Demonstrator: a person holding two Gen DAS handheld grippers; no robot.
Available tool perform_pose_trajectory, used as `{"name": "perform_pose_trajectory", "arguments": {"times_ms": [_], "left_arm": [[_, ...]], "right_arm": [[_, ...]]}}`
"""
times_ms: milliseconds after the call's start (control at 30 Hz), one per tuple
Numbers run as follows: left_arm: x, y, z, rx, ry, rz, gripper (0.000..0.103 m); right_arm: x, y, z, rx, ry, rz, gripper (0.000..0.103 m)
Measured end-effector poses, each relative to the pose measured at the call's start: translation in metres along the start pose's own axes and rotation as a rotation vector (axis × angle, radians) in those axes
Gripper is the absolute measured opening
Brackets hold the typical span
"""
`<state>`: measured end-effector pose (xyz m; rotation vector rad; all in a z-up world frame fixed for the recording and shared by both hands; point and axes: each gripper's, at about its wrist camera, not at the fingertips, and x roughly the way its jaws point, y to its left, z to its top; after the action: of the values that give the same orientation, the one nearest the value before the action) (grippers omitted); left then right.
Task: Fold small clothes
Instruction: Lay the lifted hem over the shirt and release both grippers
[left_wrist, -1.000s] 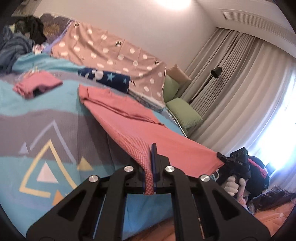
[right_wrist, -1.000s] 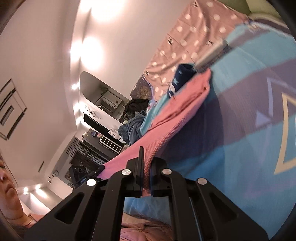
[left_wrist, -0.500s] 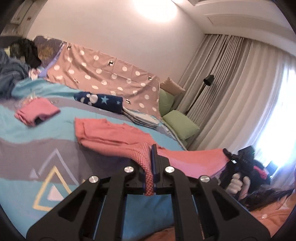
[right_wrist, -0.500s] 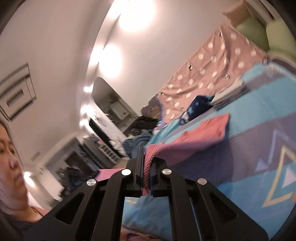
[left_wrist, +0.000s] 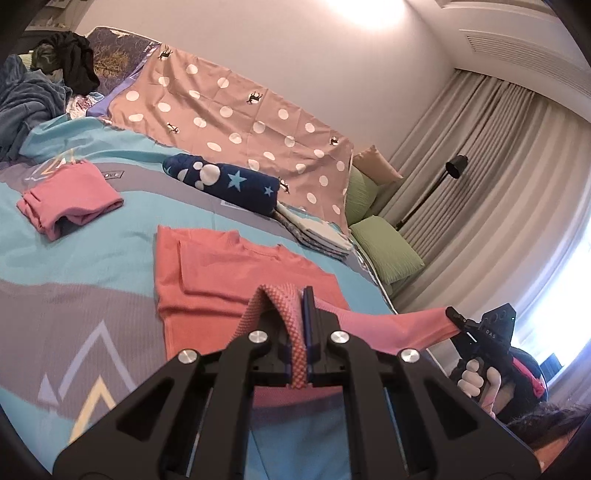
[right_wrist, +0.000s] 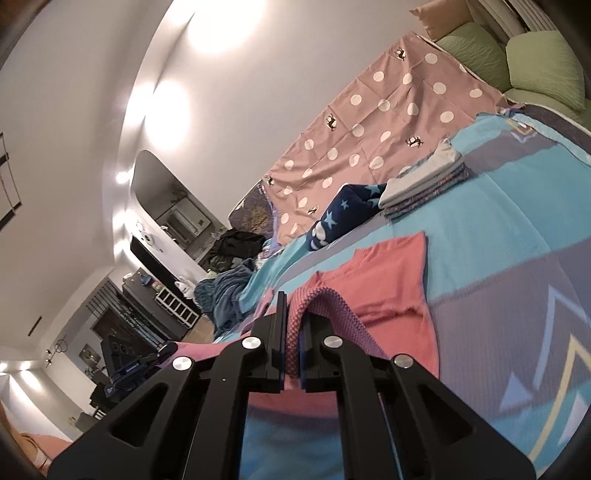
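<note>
Both hand-held grippers are pinching the same coral shirt (left_wrist: 236, 280): my left hand-held gripper (left_wrist: 301, 332) has its jaws pressed together on a bunched fold of the hem, and my right hand-held gripper (right_wrist: 291, 332) is clamped the same way on the other corner. I see the near hem lifted between them while the far part of the shirt lies flat on the bed (left_wrist: 74, 266), on its turquoise and grey cover.

I find no basket or box in either view; the finished things simply sit on the bed. From the left wrist I see a folded pink garment (left_wrist: 68, 201) far left, a rolled navy star-print piece (left_wrist: 225, 182) beyond the shirt, and a flat folded stack (left_wrist: 317, 232) just right of the roll.

Only the left wrist view shows the gloved hand (left_wrist: 478, 378) on the right hand-held gripper's handle, the curtains (left_wrist: 480, 192) and a floor lamp (left_wrist: 428, 195). Only the right wrist view shows shelving (right_wrist: 173, 306) past the bed's far end. Green pillows (right_wrist: 543, 70) and the polka-dot sheet (right_wrist: 373, 125) appear in both.
</note>
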<state>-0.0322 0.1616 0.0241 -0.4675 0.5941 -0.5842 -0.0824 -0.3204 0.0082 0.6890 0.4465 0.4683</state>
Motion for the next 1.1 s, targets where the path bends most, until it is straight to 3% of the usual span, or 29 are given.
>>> {"name": "perform_pose_trajectory", "arguments": {"times_ms": [433,733,900,967,1100], "left_arm": [[0.062,0.026,0.051,0.013,0.036,0.031,0.005],[0.126,0.062,0.085,-0.003,0.085,0.071,0.005],[0.188,0.112,0.087,-0.047,0.175,0.236,0.023],[0.197,0.126,0.081,-0.089,0.201,0.246,0.023],[0.195,0.135,0.071,-0.083,0.209,0.254,0.028]], "right_arm": [[0.074,-0.032,0.046,-0.002,0.037,-0.084,0.006],[0.135,-0.064,0.073,-0.008,0.084,-0.155,0.006],[0.188,-0.105,0.07,0.031,0.177,-0.305,0.022],[0.2,-0.121,0.061,0.091,0.232,-0.304,0.023],[0.199,-0.126,0.053,0.067,0.253,-0.335,0.023]]}}
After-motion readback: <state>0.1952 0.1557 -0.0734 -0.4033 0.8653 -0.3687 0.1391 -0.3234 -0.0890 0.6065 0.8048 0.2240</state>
